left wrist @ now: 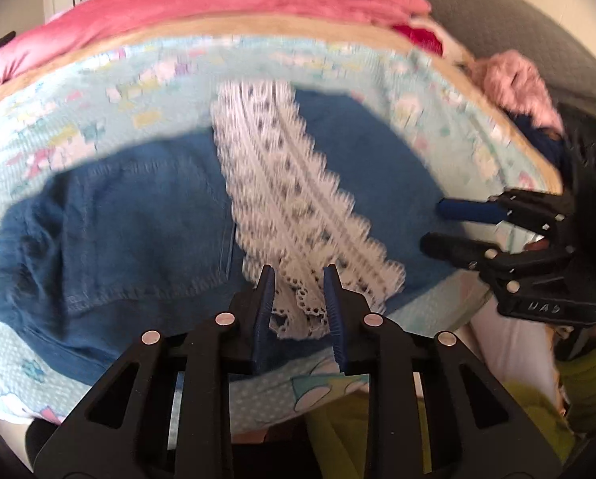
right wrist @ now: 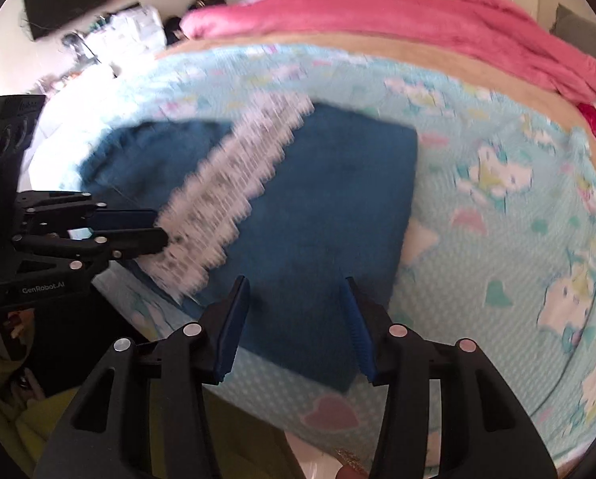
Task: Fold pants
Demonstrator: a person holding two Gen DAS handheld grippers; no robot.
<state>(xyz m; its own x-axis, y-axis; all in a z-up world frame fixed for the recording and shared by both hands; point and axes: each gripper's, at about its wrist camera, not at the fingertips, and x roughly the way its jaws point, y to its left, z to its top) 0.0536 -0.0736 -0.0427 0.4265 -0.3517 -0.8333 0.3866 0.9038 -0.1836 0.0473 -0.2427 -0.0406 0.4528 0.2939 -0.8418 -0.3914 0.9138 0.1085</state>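
Pants [left wrist: 130,219] lie folded on the cartoon-print bedspread [right wrist: 497,207], lace trim [left wrist: 298,207] across them. My left gripper [left wrist: 298,299] straddles the lace hem, parted; my right gripper [right wrist: 298,327] hovers wide. Next, I judge: pinch and fold over.

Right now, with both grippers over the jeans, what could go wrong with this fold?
1. The left hand-held gripper straddles the white lace trim; closing there may pinch only lace, not the blue pants.
2. The right hand-held gripper is open over the pants' near edge; a shallow grab could slip.
3. Either grip could snag the patterned sheet underneath.
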